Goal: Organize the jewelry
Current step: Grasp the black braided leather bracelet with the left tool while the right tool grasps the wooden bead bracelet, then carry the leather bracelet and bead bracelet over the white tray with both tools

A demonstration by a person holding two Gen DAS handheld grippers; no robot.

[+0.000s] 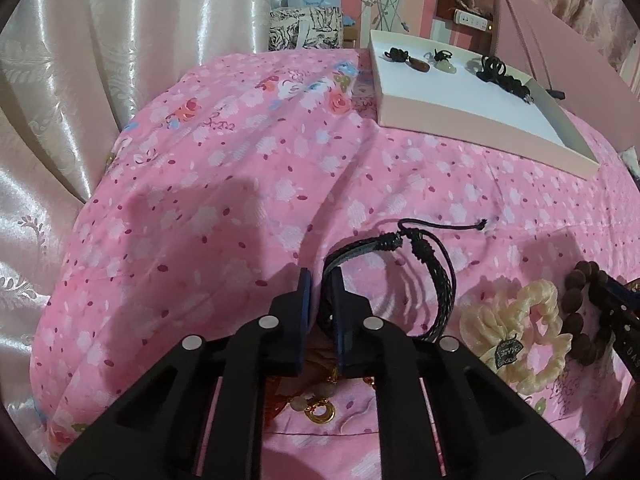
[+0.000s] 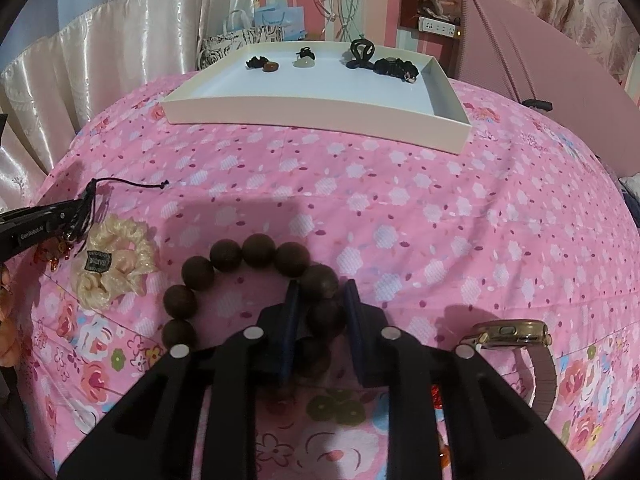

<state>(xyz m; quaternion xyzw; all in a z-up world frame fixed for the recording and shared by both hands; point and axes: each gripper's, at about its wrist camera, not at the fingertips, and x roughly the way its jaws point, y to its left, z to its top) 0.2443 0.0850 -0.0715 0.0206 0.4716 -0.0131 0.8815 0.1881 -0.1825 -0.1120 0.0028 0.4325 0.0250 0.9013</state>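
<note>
My left gripper (image 1: 320,280) is shut on a black braided cord bracelet (image 1: 436,280), which hangs to its right over the pink bedspread. My right gripper (image 2: 320,292) is shut on a brown wooden bead bracelet (image 2: 256,250) whose loop curves off to the left; the beads also show in the left wrist view (image 1: 580,312). A shallow white tray (image 2: 320,110) lies farther back on the bed and holds several small dark jewelry pieces and two stones (image 2: 306,62). The tray also shows in the left wrist view (image 1: 472,128).
A cream scrunchie (image 2: 116,268) lies on the bedspread between the grippers, also in the left wrist view (image 1: 516,332). A gold watch (image 2: 516,336) lies right of my right gripper. A gold and bead piece (image 1: 316,400) lies under my left gripper. A pink lid (image 2: 540,76) leans behind the tray.
</note>
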